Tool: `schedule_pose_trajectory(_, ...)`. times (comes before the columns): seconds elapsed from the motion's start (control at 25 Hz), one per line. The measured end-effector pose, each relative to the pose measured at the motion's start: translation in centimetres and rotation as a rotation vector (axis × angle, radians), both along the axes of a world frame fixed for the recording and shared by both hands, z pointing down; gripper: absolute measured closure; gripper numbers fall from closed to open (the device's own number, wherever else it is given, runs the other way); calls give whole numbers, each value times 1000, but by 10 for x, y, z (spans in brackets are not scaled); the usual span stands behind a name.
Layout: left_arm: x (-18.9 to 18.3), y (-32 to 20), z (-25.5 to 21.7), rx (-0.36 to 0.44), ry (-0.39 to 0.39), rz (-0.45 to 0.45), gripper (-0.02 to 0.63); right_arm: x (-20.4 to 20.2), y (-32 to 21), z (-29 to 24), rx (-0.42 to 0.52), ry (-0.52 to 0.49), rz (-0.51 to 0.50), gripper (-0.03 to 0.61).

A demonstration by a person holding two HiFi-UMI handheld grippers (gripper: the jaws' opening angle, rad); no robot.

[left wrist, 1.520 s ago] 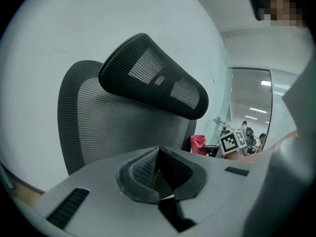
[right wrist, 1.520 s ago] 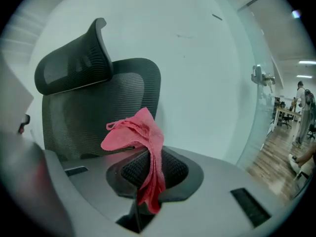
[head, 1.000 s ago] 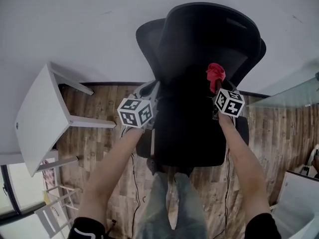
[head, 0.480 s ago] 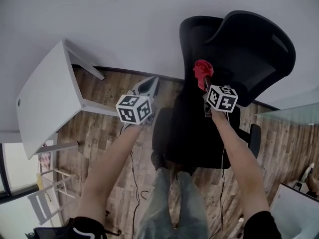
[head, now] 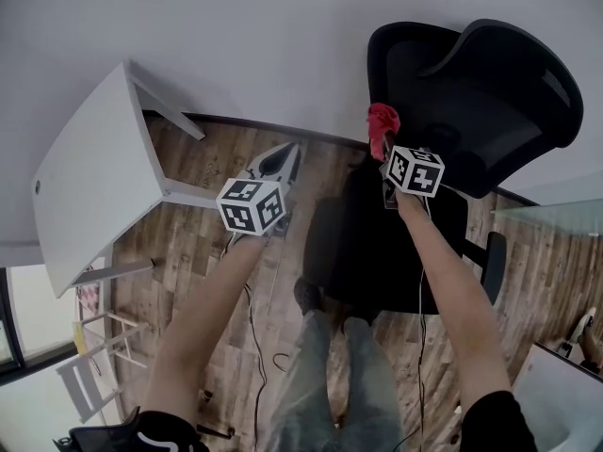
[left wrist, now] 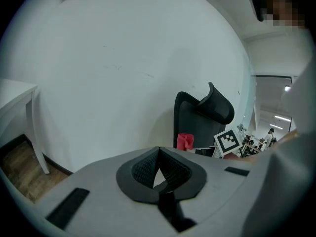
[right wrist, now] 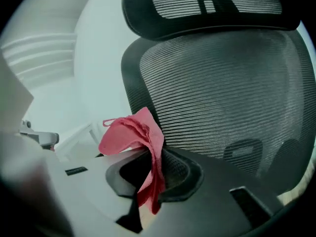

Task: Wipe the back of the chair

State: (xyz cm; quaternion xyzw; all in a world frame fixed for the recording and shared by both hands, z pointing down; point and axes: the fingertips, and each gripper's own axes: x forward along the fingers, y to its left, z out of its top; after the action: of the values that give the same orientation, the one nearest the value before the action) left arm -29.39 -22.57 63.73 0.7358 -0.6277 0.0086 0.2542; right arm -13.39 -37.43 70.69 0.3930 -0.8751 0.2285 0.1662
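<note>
No readable text, label or number seems visible anywhere.

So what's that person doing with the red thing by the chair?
A person stands over a black office chair with a tool in each hand. The right tool is shut on a red cloth and holds it up right by the chair's mesh back, ready for wiping; whether the cloth touches the mesh is hard to tell. The left tool is shut on nothing and points at the white wall, off to the side.
</note>
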Motion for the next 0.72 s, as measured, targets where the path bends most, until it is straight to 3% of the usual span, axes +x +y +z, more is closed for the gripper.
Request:
schedule_pose_trajectory(0.32, 22, -14, 0, 2, 7, 37, 588, 32, -16, -3, 28, 35, 38, 512)
schedule_pose_trajectory(0.72, 79, -40, 0, -2, -4, 89, 588, 119, -41, -6, 36, 40, 120, 512)
